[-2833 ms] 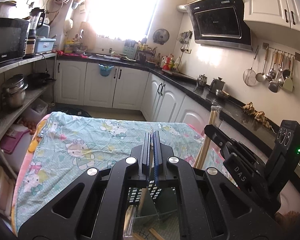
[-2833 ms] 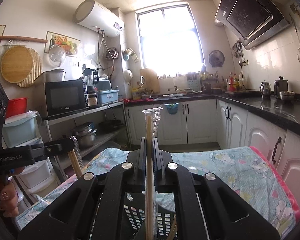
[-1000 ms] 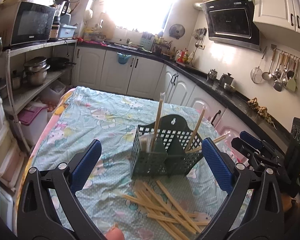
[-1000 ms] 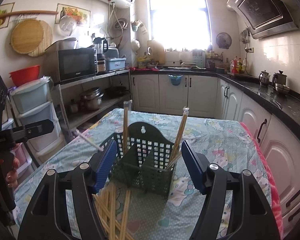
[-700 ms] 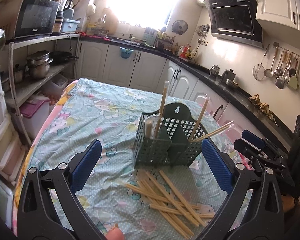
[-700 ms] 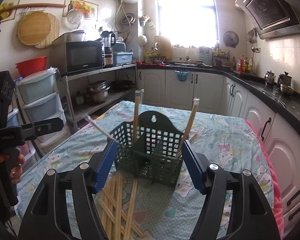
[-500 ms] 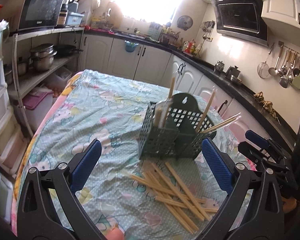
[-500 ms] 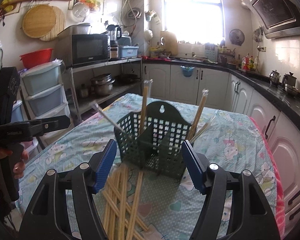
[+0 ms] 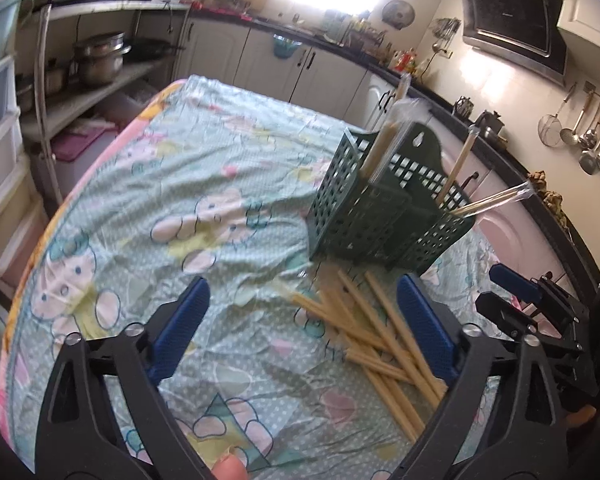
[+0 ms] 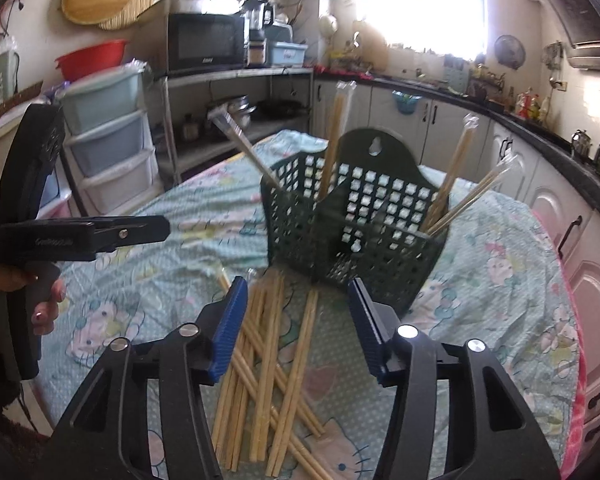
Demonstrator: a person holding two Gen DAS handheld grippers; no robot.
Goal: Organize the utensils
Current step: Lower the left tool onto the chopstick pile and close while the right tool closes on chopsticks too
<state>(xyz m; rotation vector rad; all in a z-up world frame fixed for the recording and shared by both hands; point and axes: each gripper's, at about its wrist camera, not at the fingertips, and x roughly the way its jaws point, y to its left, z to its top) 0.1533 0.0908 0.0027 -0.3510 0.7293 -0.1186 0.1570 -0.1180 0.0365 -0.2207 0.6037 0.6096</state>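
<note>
While a few wrapped chopsticks [image 10: 456, 166] stand in the green caddy [image 10: 352, 220], many chopsticks [image 10: 268, 344] lie before it; both tools [image 9: 300, 328] [image 10: 296, 320] gape, empty.

**What I see around my kitchen**

A cartoon-cat tablecloth [image 9: 204, 184] in pale green covers the table before me. To my left a black microwave [image 10: 206, 42] sits on a shelf, with a red basin [image 10: 90, 58] atop pale plastic drawers [image 10: 108, 140] nearby. Steel pots [image 9: 100, 56] rest on a lower shelf. A range hood [image 9: 512, 46] hangs right, ladles [image 9: 588, 136] dangling on the wall beyond it.
</note>
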